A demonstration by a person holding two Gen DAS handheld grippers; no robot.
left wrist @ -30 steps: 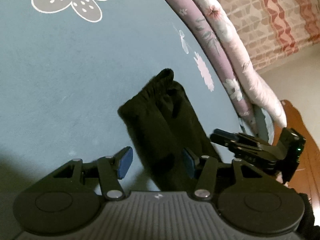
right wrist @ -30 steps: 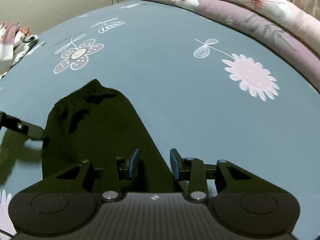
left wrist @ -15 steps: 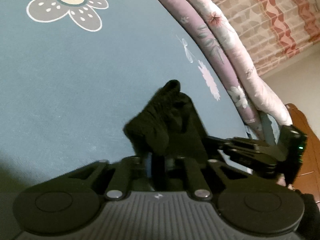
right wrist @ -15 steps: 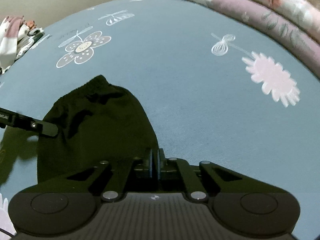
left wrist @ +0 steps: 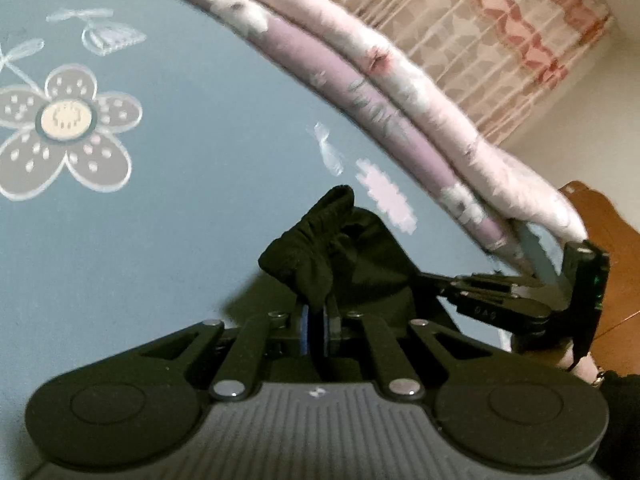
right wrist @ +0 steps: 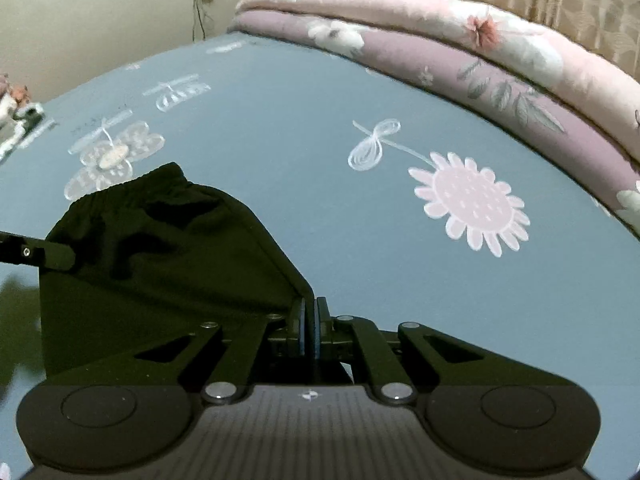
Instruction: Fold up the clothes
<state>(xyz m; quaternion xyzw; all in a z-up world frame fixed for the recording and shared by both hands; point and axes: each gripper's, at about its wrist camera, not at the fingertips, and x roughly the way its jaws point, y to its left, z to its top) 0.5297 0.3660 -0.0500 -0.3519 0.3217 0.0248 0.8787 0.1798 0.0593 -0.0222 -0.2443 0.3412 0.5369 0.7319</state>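
Observation:
A black garment point(right wrist: 160, 256) with a gathered elastic edge lies on the blue flowered bedsheet point(right wrist: 304, 184). My right gripper point(right wrist: 309, 320) is shut on its right edge, which rises taut to the blue pads. In the left wrist view my left gripper point(left wrist: 316, 320) is shut on the bunched left edge of the black garment point(left wrist: 320, 252), lifted off the sheet. The right gripper point(left wrist: 440, 284) shows there at the right, pinching the far edge. In the right wrist view, the left gripper's fingers point(right wrist: 52, 254) reach in from the left edge.
Folded pink and purple floral quilts point(right wrist: 480, 60) lie stacked along the far side of the bed. A patterned curtain point(left wrist: 500, 40) hangs behind them. A wooden bed frame point(left wrist: 600, 248) shows at the right. Crumpled cloth point(right wrist: 16, 120) sits at the far left.
Both grippers went from open around the garment's edges to shut on them. The left one then lifted its edge up off the sheet, bunching the cloth.

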